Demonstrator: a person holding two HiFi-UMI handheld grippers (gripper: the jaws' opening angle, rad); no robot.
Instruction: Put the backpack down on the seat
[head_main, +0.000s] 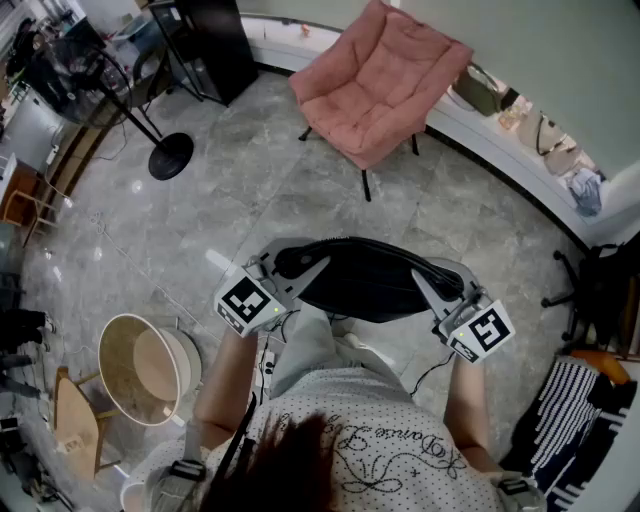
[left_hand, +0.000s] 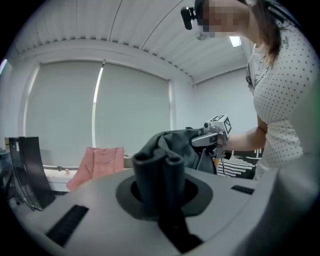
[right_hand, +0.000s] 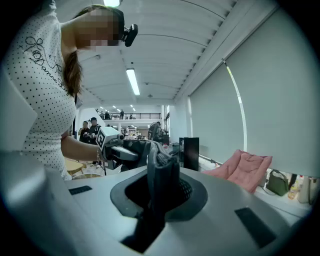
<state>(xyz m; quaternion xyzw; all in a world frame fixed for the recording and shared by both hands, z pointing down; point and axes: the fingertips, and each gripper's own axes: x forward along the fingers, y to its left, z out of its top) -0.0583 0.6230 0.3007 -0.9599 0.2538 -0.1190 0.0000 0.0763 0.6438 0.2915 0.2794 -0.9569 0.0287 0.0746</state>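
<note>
A black backpack (head_main: 365, 280) hangs in the air in front of the person, stretched between both grippers. My left gripper (head_main: 290, 268) is shut on a bunched fold of its fabric (left_hand: 160, 172) at the left end. My right gripper (head_main: 440, 288) is shut on a padded strap (right_hand: 162, 172) at the right end. The seat, a pink cushioned folding chair (head_main: 375, 80), stands on the floor well ahead of the backpack and shows empty; the same chair (left_hand: 100, 162) appears in the left gripper view and, as the pink chair (right_hand: 245, 170), in the right gripper view.
A floor stand with a round black base (head_main: 170, 155) and a black cabinet (head_main: 215, 45) stand at the far left. A round wooden table (head_main: 145, 365) is near my left. A ledge with bags (head_main: 540, 135) runs behind the chair; an office chair (head_main: 600, 290) and striped cloth (head_main: 570, 420) lie right.
</note>
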